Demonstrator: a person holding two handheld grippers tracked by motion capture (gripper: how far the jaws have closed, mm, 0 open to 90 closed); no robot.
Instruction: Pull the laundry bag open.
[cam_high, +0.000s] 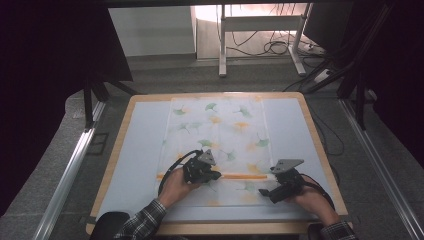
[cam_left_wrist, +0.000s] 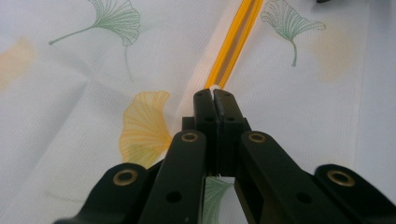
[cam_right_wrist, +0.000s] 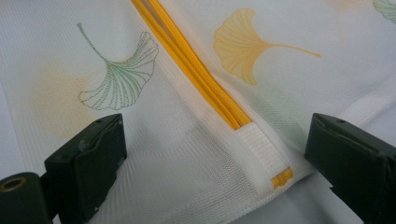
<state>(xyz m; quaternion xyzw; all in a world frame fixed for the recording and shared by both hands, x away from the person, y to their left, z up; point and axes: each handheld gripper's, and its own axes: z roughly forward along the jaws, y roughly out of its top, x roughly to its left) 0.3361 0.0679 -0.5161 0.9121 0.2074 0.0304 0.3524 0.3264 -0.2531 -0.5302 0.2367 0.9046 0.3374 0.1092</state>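
Observation:
A white mesh bag (cam_high: 220, 135) printed with green and orange ginkgo leaves lies flat on the table. An orange zipper (cam_high: 245, 176) runs across it near the front. My left gripper (cam_high: 216, 176) sits at the zipper's left part. Its jaws (cam_left_wrist: 214, 93) are shut at the point where the zipper (cam_left_wrist: 233, 46) emerges, with a small white tab pinched at the tips. My right gripper (cam_high: 267, 191) is open, and its jaws (cam_right_wrist: 217, 140) stand on either side of the zipper's (cam_right_wrist: 187, 60) stitched end, just over the cloth. A small orange tag (cam_right_wrist: 282, 177) marks that end.
The bag rests on a pale blue mat (cam_high: 140, 150) over a wood-edged table (cam_high: 320, 150). Metal rails (cam_high: 70, 170) flank the table on both sides. Desk legs and cables (cam_high: 270, 47) stand on the floor beyond the far edge.

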